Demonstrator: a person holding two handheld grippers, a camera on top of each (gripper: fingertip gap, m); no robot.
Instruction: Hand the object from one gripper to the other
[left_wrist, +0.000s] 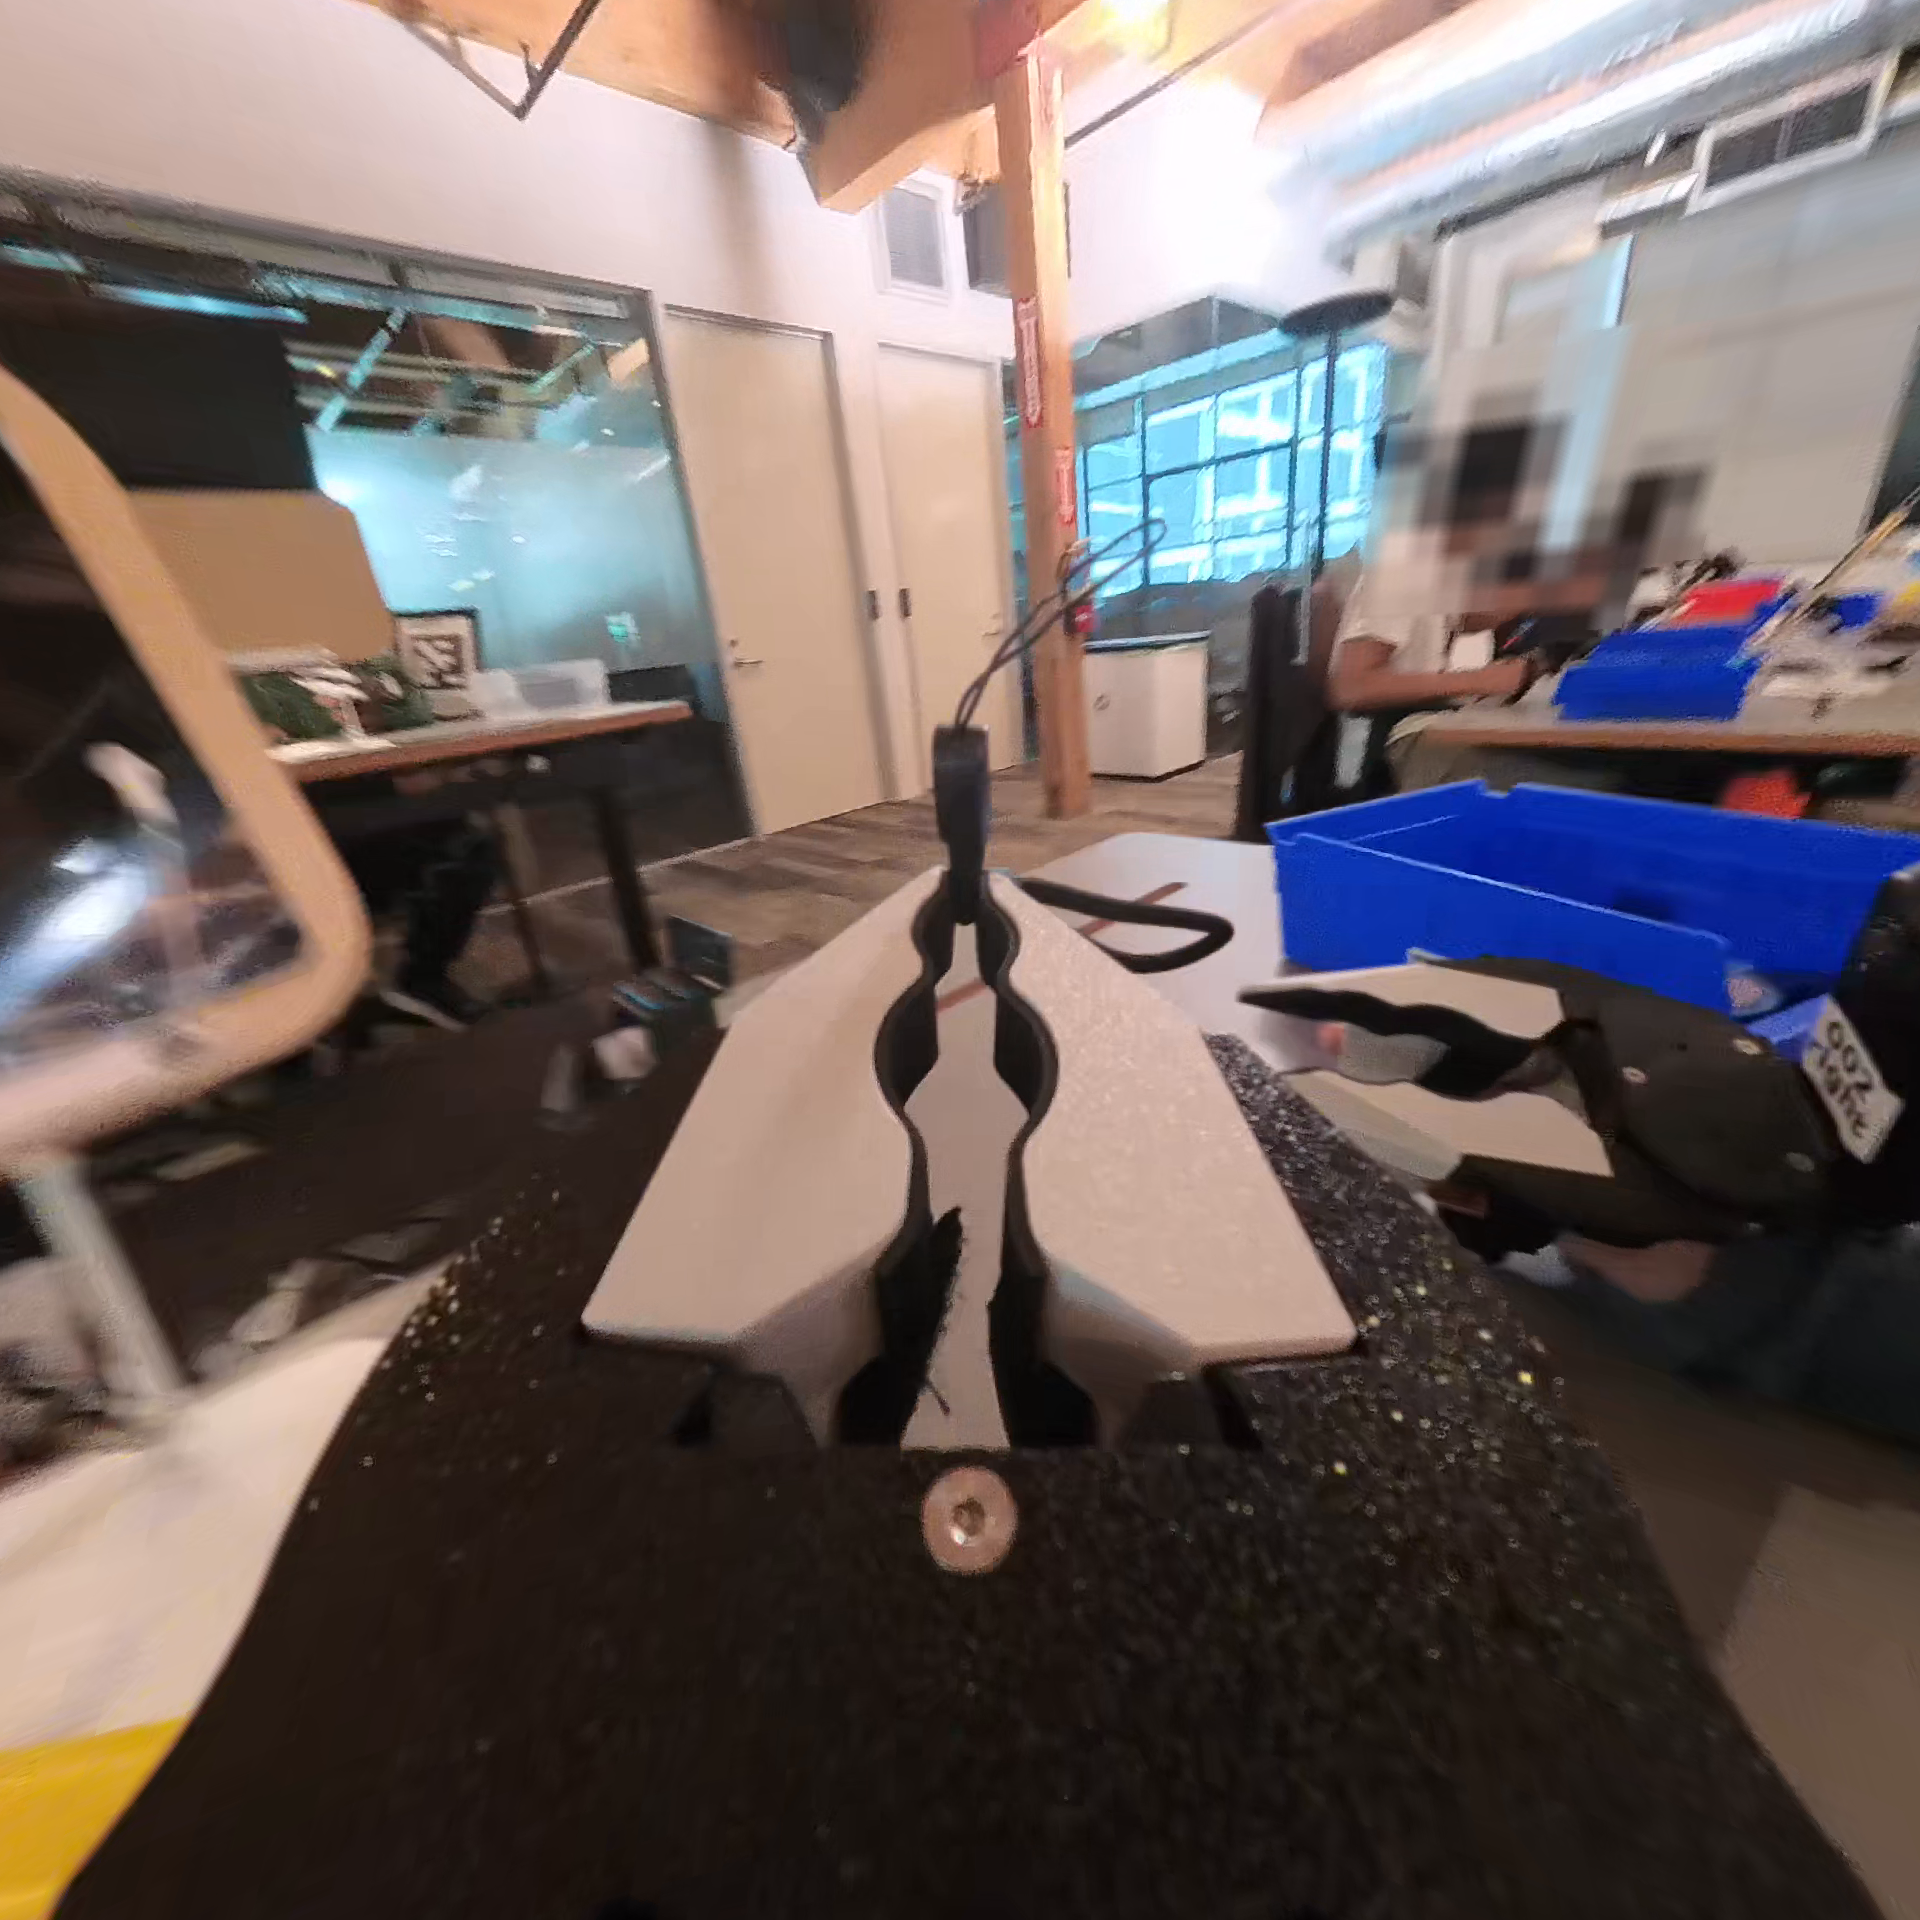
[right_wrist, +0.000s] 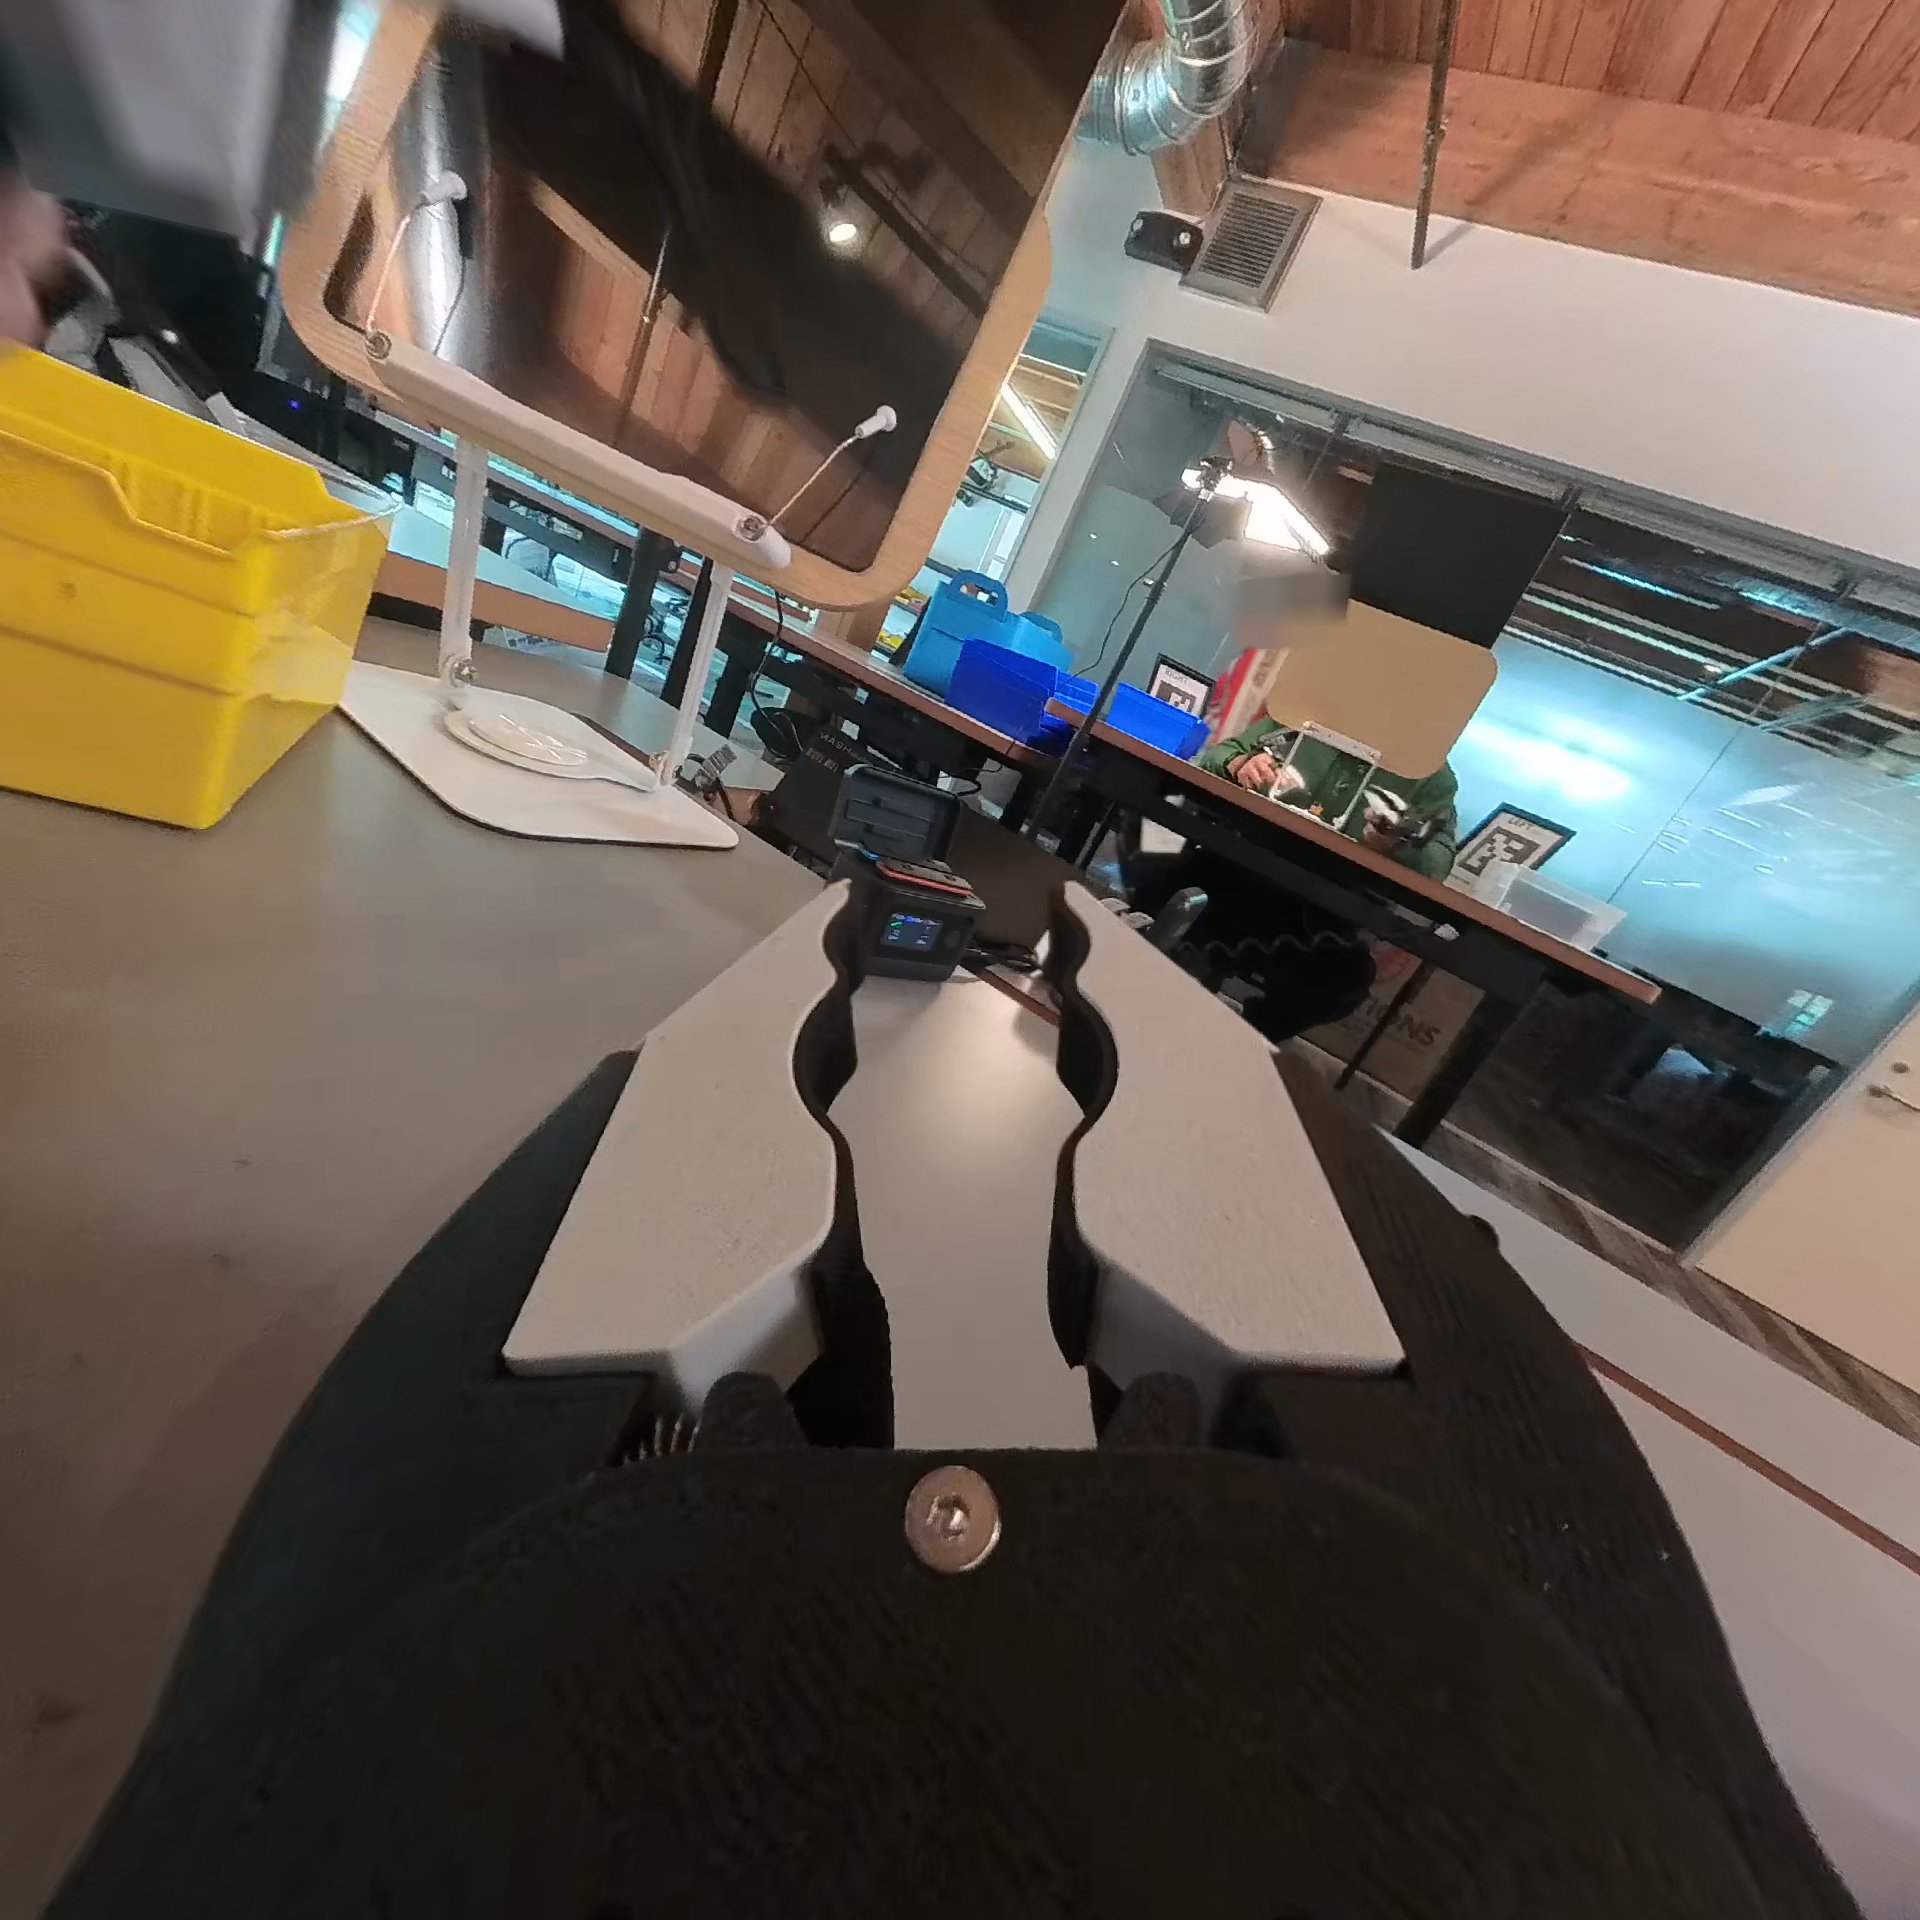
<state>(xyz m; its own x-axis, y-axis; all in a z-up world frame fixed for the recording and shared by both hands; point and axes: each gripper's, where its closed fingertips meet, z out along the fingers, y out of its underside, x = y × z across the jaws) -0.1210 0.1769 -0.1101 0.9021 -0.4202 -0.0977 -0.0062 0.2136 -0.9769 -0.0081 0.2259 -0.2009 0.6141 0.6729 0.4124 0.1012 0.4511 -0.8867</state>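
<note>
Office benches, glass-walled rooms and a wooden ceiling are filling the background, and a grey surface (right_wrist: 260, 1039) is stretching out beneath both tools. On its far left a yellow bin (right_wrist: 156, 603) is sitting next to a framed mirror on a white stand (right_wrist: 665, 343); in the left wrist view a blue bin (left_wrist: 1558, 883) is resting to the right, with a loop of black cord (left_wrist: 1153, 925) lying just left of it.

The left gripper (left_wrist: 964, 904) is pinching its tips nearly together on the object (left_wrist: 961, 800) — a small, slim black piece standing upright out of the tips, with thin dark wire loops trailing up from its top. Further back along the jaws the wavy inner edges are leaving a gap, but at the tips they are closing on the black piece.

The right gripper (right_wrist: 951, 914) is standing clearly apart at the tips and gripping nothing; between its fingers only the surface and a small black device with a lit screen (right_wrist: 914, 930) at the far edge are showing. In the left wrist view that same tool is appearing at the right, low over the surface, jaws spread — well apart from the held piece and not touching it.
</note>
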